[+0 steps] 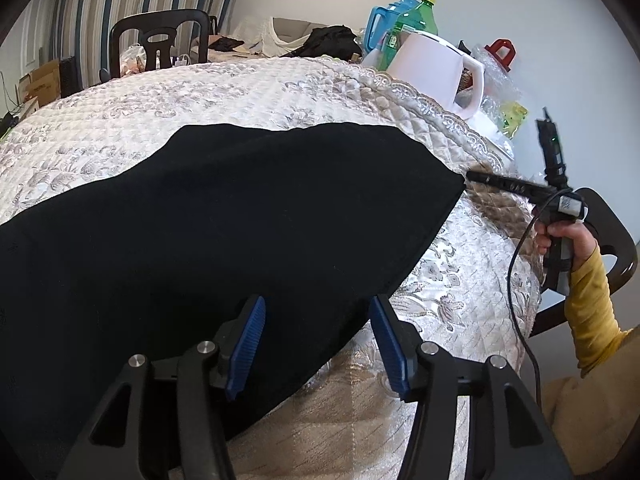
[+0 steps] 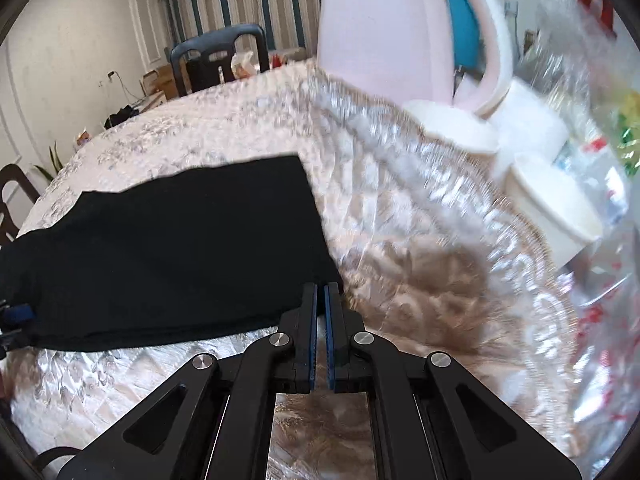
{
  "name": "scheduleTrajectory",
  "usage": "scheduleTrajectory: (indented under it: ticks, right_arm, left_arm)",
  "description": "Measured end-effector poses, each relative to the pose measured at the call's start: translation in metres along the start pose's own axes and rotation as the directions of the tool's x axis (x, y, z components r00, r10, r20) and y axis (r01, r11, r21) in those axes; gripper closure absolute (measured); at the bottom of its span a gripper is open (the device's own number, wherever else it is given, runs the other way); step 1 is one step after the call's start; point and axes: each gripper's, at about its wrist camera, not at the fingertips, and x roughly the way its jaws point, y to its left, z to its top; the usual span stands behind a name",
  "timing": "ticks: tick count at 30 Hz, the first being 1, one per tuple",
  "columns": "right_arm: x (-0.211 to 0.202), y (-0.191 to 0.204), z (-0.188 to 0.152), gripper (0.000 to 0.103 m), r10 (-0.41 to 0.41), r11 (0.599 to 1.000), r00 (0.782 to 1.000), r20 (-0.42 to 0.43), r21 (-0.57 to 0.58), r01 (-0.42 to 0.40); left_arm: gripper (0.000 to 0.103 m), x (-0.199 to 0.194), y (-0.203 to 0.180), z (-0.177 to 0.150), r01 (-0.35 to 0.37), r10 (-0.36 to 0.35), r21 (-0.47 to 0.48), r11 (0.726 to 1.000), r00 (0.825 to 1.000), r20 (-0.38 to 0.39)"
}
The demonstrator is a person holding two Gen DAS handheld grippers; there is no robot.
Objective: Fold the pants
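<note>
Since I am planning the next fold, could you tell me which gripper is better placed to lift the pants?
The right gripper: its fingers look closed at the corner of the black pants, possibly pinching the edge. The left gripper is open over the near hem, gripping nothing.

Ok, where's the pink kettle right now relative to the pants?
The pink kettle stands at the far right of the table, beyond the black pants' corner, in front of the green bottle. In the right wrist view it looms top centre, above the white tubs.
</note>
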Motion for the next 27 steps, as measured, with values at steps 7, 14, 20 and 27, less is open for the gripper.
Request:
scheduleTrajectory:
  ticks: [7, 14, 20, 27]
  right_arm:
    - [0.001, 0.047, 0.042, 0.085, 0.214, 0.972, 0.974, 0.076, -0.113, -0.205]
    - [0.050, 0.122, 0.075, 0.084, 0.402, 0.875, 0.915, -0.044, -0.278, -0.397]
    - [0.090, 0.187, 0.089, 0.073, 0.480, 0.780, 0.864, -0.153, -0.375, -0.501]
    - [0.131, 0.245, 0.092, 0.068, 0.476, 0.716, 0.835, -0.275, -0.430, -0.550]
  left_arm:
    - [0.046, -0.004, 0.004, 0.005, -0.002, 0.002, -0.009, 1.000, 1.000, 0.022]
    - [0.046, -0.005, 0.020, 0.005, -0.002, 0.003, -0.062, 0.998, 1.000, 0.011]
    - [0.046, -0.013, 0.031, 0.002, -0.025, 0.026, -0.081, 0.996, 1.000, 0.012]
    - [0.046, -0.013, 0.049, 0.001, 0.060, -0.053, -0.170, 0.984, 0.997, 0.047]
